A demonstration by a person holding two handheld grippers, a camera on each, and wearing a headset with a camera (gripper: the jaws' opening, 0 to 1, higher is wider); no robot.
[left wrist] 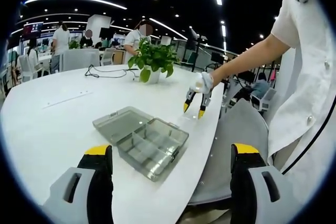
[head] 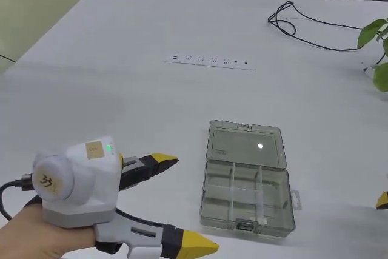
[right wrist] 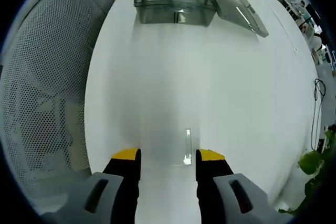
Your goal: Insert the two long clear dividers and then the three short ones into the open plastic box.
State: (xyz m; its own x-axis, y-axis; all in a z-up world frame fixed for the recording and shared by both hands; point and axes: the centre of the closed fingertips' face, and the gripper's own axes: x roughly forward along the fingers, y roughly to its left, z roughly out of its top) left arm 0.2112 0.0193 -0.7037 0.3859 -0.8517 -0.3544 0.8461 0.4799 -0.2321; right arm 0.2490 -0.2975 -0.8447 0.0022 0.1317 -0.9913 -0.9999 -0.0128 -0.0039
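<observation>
The open box [head: 247,201] sits by the worktop's [head: 121,89] near edge, lid hinged away. Right gripper [right wrist: 168,153] fingers are apart around what seems a clear divider [right wrist: 187,145], lying lengthwise toward the box. Left gripper [head: 195,204] fingers are apart, empty.

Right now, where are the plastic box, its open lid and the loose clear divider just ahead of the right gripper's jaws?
plastic box [head: 273,225]: head view, front wall.
lid [head: 245,144]: head view, middle of the panel.
clear divider [right wrist: 187,145]: right gripper view, middle of the strip.
</observation>
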